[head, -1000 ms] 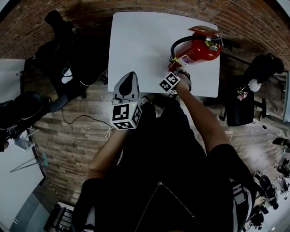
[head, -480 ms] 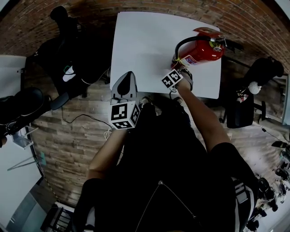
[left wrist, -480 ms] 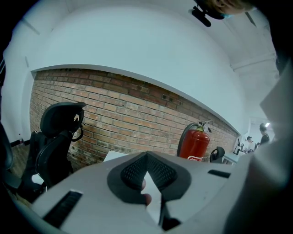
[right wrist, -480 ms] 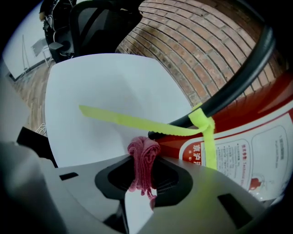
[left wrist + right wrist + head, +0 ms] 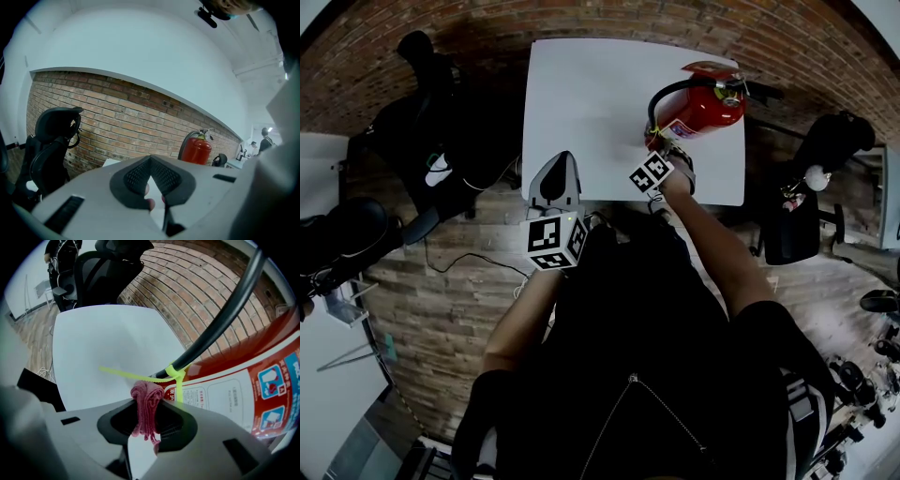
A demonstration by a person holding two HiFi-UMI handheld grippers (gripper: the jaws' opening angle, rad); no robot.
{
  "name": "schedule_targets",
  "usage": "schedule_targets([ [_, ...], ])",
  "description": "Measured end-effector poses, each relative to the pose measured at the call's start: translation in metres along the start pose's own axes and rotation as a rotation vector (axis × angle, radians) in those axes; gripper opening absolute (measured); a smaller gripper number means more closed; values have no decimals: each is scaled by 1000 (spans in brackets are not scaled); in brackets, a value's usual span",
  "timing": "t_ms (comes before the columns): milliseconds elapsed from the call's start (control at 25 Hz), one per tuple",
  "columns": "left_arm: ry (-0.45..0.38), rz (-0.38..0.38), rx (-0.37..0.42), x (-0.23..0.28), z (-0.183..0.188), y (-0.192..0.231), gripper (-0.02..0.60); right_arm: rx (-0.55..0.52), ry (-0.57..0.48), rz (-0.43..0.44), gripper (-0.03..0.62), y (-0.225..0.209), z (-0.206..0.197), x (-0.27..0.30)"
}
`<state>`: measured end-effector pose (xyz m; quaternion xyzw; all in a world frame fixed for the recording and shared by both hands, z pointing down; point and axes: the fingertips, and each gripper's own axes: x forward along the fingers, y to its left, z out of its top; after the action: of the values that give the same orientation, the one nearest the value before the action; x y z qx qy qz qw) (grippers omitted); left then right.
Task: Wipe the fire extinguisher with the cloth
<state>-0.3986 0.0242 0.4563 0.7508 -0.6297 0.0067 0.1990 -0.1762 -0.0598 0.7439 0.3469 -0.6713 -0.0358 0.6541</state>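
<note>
holding its place since a second ago, the right claw (image 5: 659, 148) is still low against the foot of the red fire extinguisher (image 5: 701, 105), which stands upright on the right part of the white surface (image 5: 591, 94); only the framing has drifted a little. the left claw (image 5: 559, 180) has also stayed over the near left edge of the surface, well apart from the extinguisher. seen along its own jaws, the right claw (image 5: 147, 420) is clenched on a bunched pink cloth (image 5: 145, 404), whose folded top sticks up past the jaws just beside the extinguisher's (image 5: 243, 380) white label. a yellow zip tie (image 5: 176, 376) circles the black hose (image 5: 220, 319) right behind the cloth. the left claw (image 5: 151, 183) has its pads meeting at the tip with nothing between them. the cloth is hidden under the right claw in the head view. the extinguisher's top is cut off in the right claw's view, and its label print is too small to read. from the left claw the extinguisher's (image 5: 196, 149) lower half is hidden behind the claw's body, in front of a brick wall (image 5: 117, 117).
</note>
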Motion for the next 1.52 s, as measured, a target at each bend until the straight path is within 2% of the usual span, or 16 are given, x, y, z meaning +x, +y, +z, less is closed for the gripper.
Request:
schedule_targets([
  [640, -21, -53, -1, 7, 8, -23, 11, -1, -45, -39, 114, -27, 2, -46],
  [800, -24, -63, -1, 7, 10, -28, 10, 18, -46, -34, 114, -33, 1, -56],
  [1240, -32, -86, -1, 9, 11, -34, 11, 58, -103, -91, 114, -56, 13, -96],
  [1520, -32, -103, -5, 13, 13, -36, 10, 110, -149, -87, 114, -72, 23, -125],
])
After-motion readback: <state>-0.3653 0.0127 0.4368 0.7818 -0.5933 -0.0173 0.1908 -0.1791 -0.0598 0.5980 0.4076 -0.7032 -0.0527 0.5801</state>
